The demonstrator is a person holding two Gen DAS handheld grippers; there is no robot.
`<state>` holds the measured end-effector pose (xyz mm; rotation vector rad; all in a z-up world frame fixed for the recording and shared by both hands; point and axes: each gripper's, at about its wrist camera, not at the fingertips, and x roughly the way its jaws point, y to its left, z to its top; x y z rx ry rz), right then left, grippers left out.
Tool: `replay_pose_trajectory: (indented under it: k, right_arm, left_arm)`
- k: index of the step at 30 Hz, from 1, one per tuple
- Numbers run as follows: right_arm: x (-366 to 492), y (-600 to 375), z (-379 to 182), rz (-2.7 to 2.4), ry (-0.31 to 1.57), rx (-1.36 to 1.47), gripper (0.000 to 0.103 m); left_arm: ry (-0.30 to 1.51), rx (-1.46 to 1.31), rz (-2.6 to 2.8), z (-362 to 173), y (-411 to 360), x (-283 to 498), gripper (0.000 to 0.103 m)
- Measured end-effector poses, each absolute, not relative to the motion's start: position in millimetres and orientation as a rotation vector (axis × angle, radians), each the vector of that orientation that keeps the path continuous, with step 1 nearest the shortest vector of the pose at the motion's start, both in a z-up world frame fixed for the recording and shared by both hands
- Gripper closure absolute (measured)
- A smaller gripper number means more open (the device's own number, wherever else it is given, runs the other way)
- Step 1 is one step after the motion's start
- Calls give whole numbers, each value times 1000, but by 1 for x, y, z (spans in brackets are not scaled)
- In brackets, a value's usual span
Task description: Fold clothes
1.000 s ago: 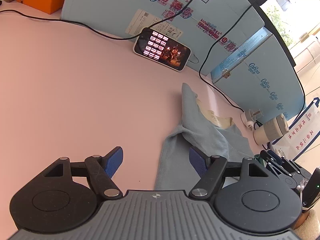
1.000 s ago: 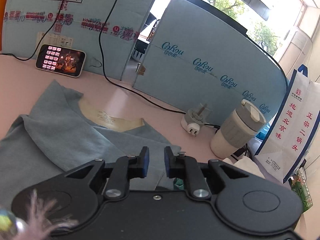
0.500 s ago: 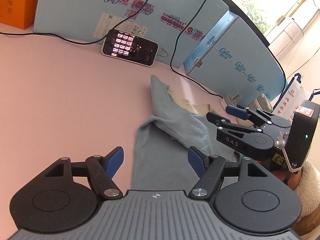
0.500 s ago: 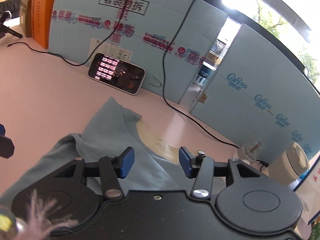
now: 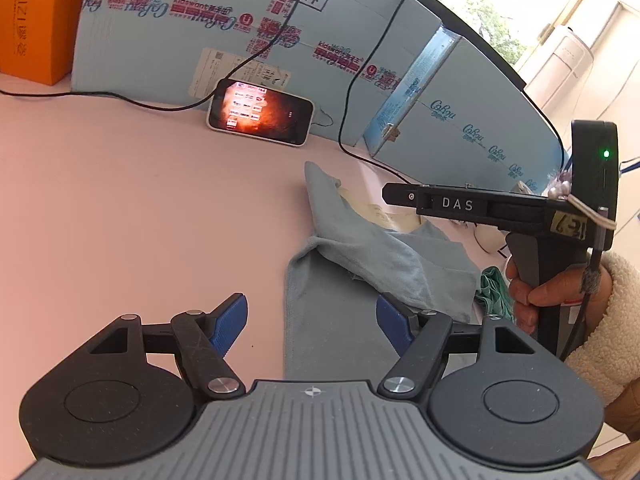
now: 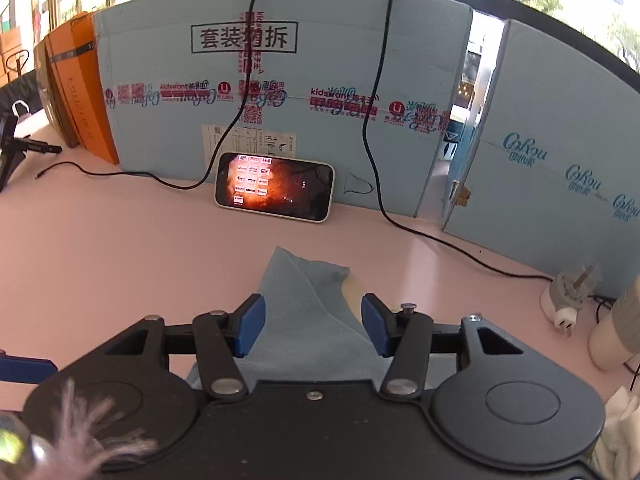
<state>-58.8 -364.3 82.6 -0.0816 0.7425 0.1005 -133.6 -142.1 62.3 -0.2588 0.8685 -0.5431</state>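
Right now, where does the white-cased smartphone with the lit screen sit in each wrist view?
Left wrist view: white-cased smartphone upper centre, propped against the pale blue cardboard box.
Right wrist view: phone centre, above the open right gripper.
Shared landmark: the blue-grey garment lying nearer than the phone.

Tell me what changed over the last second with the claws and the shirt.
The right claw went from nearly closed to wide open and swung left, so it now points over the blue shirt toward the phone. It holds nothing. The left claw stayed open above the shirt's near edge. The shirt still lies partly folded on the pink table, and the phone stays propped.
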Motion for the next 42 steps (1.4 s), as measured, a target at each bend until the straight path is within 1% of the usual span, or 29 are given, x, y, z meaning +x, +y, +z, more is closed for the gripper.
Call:
replay_pose_trajectory:
  k: [3,5,6,7,16,23,25,34,42]
  right_arm:
    - [-63,-370,91,87,761,-41,49]
    - [-67,-374,98,68,763,-37,45]
    - [-69,-376,101,59,764,-37,40]
    - [-71,-378,104,48,765,-34,40]
    - [-87,-402,118,-20,780,26,40]
    - [-87,-415,110,13,816,50,39]
    - [-84,-418,108,40,818,50,39]
    - [-45,-413,93,242,836,46,39]
    - [2,-394,75,352,840,41,39]
  left_arm:
    - [861,-221,-602,63,-151,-130,33]
    - [859,-203,-649,62,-159,-127,33]
    - [859,-192,-672,61,-163,-126,33]
    - [859,-178,-692,60,-167,-125,33]
    - [891,11,-740,49,-204,-123,31]
    - [900,62,-754,43,-220,-124,25]
    - [898,78,-752,40,-226,-124,25]
    - [833,83,-788,30,-253,-109,25]
    - [882,87,-764,12,-264,-85,25]
